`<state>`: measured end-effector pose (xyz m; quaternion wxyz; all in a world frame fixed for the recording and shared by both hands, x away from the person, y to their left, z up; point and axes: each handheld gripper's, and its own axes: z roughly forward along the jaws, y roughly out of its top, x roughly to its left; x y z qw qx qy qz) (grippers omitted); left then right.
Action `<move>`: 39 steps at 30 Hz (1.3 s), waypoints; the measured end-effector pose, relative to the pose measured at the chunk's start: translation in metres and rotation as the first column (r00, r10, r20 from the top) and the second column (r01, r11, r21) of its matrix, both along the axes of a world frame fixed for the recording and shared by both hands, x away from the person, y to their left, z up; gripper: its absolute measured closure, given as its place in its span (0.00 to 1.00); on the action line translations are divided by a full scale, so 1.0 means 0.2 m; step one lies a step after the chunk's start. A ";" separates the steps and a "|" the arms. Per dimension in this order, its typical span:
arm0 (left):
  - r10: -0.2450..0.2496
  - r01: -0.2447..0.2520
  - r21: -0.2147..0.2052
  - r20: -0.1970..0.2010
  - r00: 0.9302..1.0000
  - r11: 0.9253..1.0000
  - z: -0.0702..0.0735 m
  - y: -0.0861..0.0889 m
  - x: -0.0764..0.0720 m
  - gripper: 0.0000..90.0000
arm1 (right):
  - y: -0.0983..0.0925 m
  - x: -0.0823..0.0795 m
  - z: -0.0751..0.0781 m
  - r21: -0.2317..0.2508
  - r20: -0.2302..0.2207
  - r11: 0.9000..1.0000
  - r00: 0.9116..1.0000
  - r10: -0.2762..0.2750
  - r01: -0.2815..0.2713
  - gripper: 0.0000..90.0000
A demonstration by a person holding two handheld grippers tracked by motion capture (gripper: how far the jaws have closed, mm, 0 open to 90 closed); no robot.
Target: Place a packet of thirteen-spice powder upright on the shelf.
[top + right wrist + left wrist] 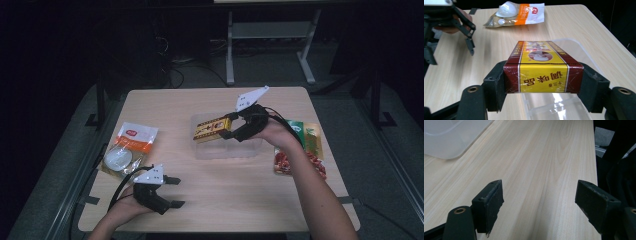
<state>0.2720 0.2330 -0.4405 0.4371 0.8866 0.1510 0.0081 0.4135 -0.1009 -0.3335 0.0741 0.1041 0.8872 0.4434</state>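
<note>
Right gripper [543, 82], clamped on the box [541, 66], holds it lengthwise directly above the clear container [202, 149]; left gripper [172, 191] gapes idle near the table's [225, 200] front edge.

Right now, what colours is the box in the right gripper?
Dark red and yellow box, clearest in the right gripper view.

The left gripper [169, 192] sits at the lower left of the high view, held by the left hand [125, 207], its fingers [489, 202] spread wide apart with nothing between them. The right forearm [312, 190] reaches up from the lower right; the right gripper [226, 129], mid-frame, has its fingers [495, 85] clamped on a box [541, 67].
</note>
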 end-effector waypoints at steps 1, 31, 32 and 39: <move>0.000 0.000 -0.003 0.003 1.000 1.000 0.00 0.00 0.00 0.24 | 0.01 0.01 0.00 -0.004 0.002 1.000 1.000 0.001 -0.001 0.36; -0.008 0.008 0.008 -0.005 1.000 1.000 -0.01 0.00 -0.01 0.25 | 0.14 0.16 -0.07 -0.020 0.015 1.000 1.000 -0.022 0.022 0.35; -0.009 0.009 0.007 -0.006 1.000 1.000 -0.01 0.00 -0.01 0.25 | 0.14 0.17 -0.07 -0.016 0.018 1.000 1.000 -0.021 0.021 0.35; -0.009 0.009 0.002 -0.006 1.000 1.000 -0.01 0.00 -0.01 0.25 | 0.17 0.19 -0.07 0.013 0.012 1.000 1.000 -0.025 0.025 0.35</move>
